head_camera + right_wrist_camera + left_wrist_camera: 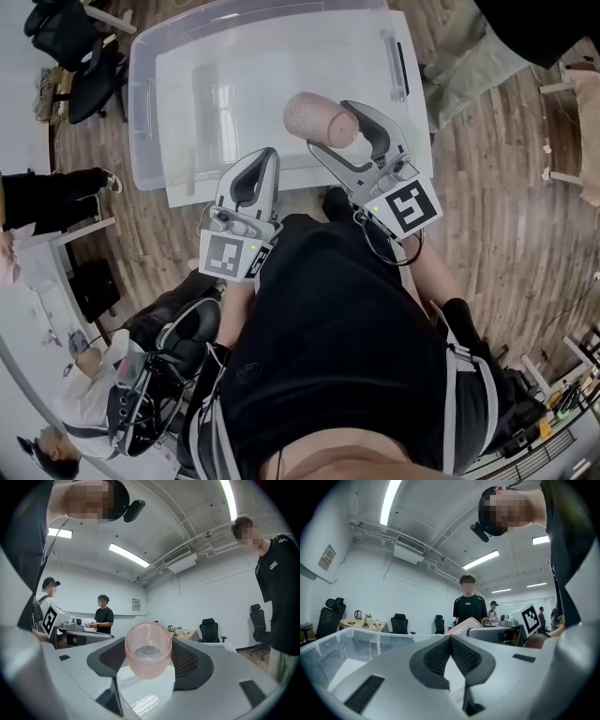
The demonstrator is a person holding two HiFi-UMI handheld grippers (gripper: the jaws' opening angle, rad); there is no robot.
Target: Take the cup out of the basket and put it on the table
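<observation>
While over the near rim of the basket point(150, 103), right tool point(349, 131) tight around the pink cup point(147, 651), left tool point(450, 641) closed, empty.

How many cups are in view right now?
1: a pink cup, gripped between the jaws of the right gripper, over the near edge of the clear bin. No other shows in the bin, though glare could hide one.

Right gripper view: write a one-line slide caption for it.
The right gripper clamps a pink cup sideways between its jaws, open mouth facing the lens.
</observation>
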